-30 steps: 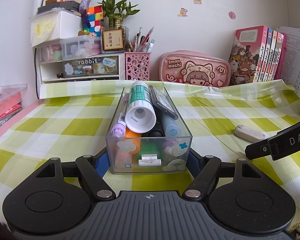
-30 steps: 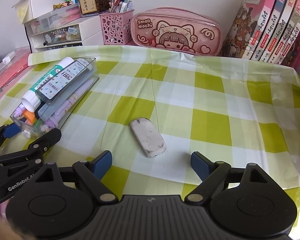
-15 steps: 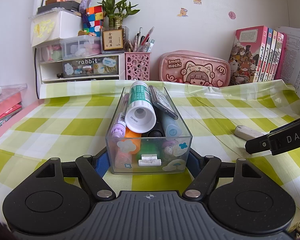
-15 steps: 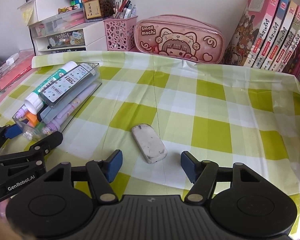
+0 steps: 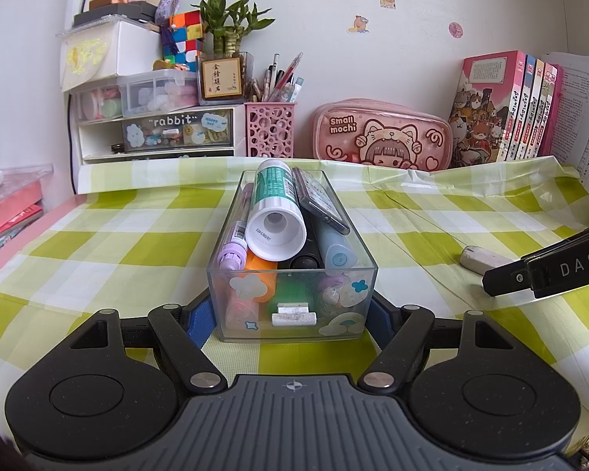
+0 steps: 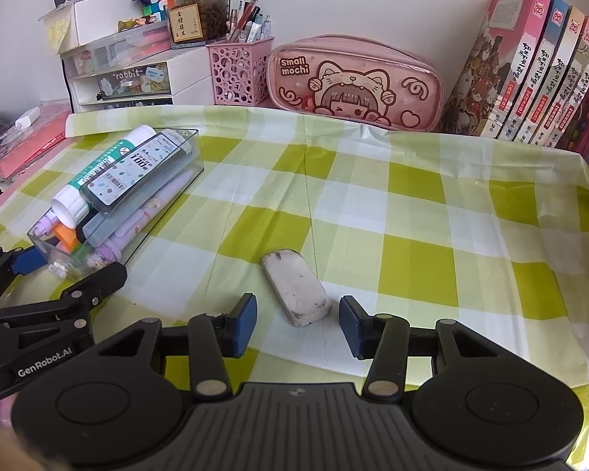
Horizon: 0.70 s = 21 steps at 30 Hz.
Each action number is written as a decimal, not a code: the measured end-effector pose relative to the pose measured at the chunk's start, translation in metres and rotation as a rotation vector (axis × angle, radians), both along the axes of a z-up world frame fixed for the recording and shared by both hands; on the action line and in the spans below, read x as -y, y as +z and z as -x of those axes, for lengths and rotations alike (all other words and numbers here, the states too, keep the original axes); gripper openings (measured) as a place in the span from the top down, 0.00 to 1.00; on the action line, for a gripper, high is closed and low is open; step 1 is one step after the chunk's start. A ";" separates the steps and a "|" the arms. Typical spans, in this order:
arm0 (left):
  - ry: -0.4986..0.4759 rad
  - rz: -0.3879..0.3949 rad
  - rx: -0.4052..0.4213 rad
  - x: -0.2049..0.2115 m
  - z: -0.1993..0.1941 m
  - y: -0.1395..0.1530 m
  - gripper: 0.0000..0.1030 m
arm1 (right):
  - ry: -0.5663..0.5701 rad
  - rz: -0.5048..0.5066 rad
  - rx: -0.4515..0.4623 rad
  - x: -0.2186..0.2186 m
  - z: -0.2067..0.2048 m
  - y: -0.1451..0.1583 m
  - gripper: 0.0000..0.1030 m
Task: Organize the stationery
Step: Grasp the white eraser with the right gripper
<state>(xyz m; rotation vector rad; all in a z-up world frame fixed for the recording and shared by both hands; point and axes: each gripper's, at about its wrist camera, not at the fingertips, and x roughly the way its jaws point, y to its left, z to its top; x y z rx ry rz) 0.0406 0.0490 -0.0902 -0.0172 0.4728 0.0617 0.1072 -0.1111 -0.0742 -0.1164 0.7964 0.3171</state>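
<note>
A clear plastic box (image 5: 292, 306) full of markers, a glue stick and a lead case stands on the checked cloth. My left gripper (image 5: 290, 320) is shut on its near end, one blue pad pressed against each side wall. The same box (image 6: 78, 261) shows at the left of the right wrist view. A worn white eraser (image 6: 296, 288) lies flat on the cloth, also visible far right in the left wrist view as the eraser (image 5: 483, 258). My right gripper (image 6: 297, 324) straddles the eraser's near end; its jaws are closing, with a gap left on both sides.
Along the back wall stand a pink pencil case (image 6: 355, 82), a pink pen holder (image 6: 239, 72), a white drawer unit (image 6: 117, 78) and a row of books (image 6: 538, 74). Pink folders (image 5: 8, 212) lie at the far left edge.
The right gripper's fingers have come together around the eraser, from wide apart to close beside it. The left gripper and the box have stayed still.
</note>
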 end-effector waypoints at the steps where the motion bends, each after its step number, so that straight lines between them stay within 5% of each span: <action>1: 0.000 0.000 0.000 0.000 0.000 0.000 0.29 | 0.001 -0.001 0.000 0.000 0.000 0.000 0.51; 8: 0.000 0.000 0.000 0.000 0.000 0.000 0.29 | 0.000 -0.017 0.001 0.001 0.000 0.001 0.60; 21: 0.000 0.000 0.000 0.000 0.000 0.000 0.29 | 0.042 -0.151 0.086 0.001 0.010 0.029 0.60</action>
